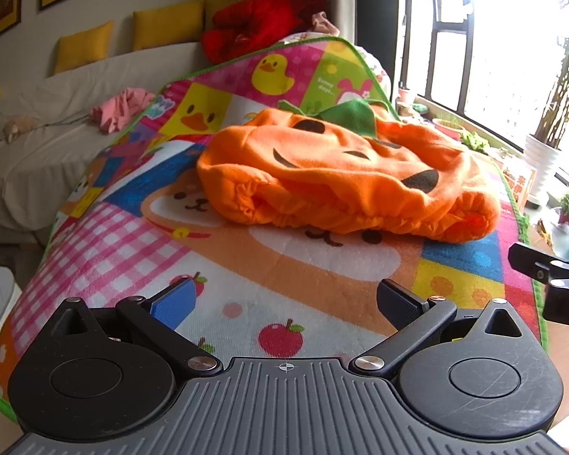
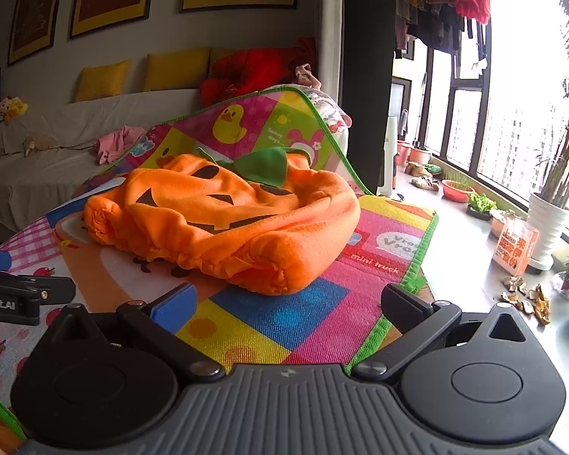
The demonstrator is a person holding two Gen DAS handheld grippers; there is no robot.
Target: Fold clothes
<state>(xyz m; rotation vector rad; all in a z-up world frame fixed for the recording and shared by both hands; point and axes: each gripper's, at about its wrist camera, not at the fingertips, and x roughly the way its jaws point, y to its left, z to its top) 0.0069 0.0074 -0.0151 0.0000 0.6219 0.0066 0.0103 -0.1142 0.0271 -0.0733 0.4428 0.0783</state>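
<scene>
An orange pumpkin costume with a black face and a green collar lies crumpled on the colourful play mat. It also shows in the right wrist view. My left gripper is open and empty, above the mat in front of the costume's elastic hem. My right gripper is open and empty, in front of the costume's right corner. The right gripper's side shows at the right edge of the left wrist view; the left gripper's side shows at the left edge of the right wrist view.
A covered sofa with yellow cushions, a red garment and a pink garment stands behind the mat. The mat's right edge drops to a floor with plant pots, basins and an orange bag by the windows.
</scene>
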